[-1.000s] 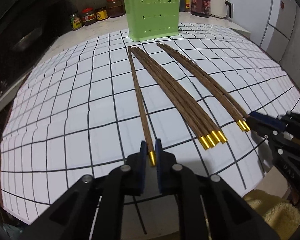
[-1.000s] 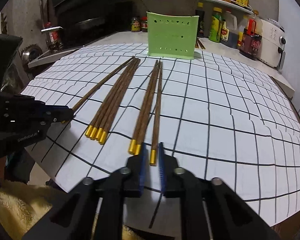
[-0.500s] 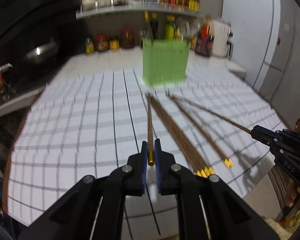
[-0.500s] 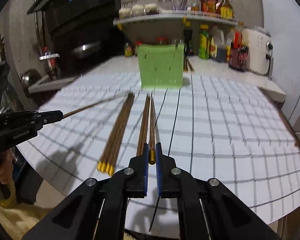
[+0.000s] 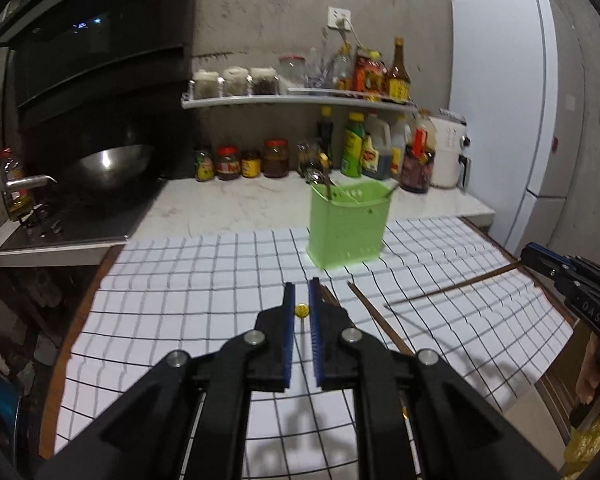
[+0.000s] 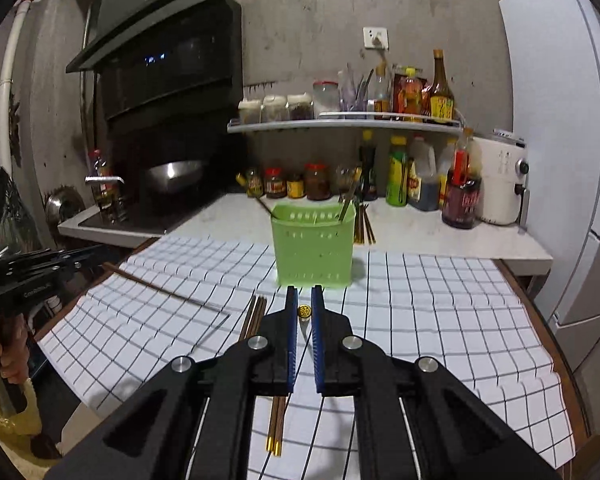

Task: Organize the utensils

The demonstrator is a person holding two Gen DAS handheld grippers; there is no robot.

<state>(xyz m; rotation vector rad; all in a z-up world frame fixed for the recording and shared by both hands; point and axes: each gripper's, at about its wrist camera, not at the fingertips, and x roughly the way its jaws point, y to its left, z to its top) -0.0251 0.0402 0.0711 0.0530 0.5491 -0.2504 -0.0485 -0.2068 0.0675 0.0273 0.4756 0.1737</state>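
Note:
My left gripper (image 5: 301, 308) is shut on a brown chopstick (image 5: 301, 311); I see only its gold end, pointing at the camera. My right gripper (image 6: 304, 309) is shut on another chopstick (image 6: 304, 312), gold end toward me. Both are lifted above the checked mat (image 5: 172, 304). In the left wrist view the right gripper (image 5: 540, 258) shows at the right, its chopstick (image 5: 452, 289) slanting down to the mat. In the right wrist view the left gripper (image 6: 80, 258) shows at the left with its chopstick (image 6: 164, 290). The green utensil holder (image 5: 348, 226) (image 6: 314, 250) stands at the mat's far edge, with utensils in it.
More chopsticks lie on the mat (image 6: 276, 420) (image 5: 376, 320). Jars and bottles (image 5: 260, 160) line the counter's back under a shelf (image 6: 340, 124). A wok (image 5: 108, 162) sits on the hob at the left. A white fridge (image 5: 508, 112) stands at the right.
Both grippers have risen and tipped up with their chopsticks, from low over the mat to a level view of the kitchen. Each chopstick's far end now hangs toward the mat.

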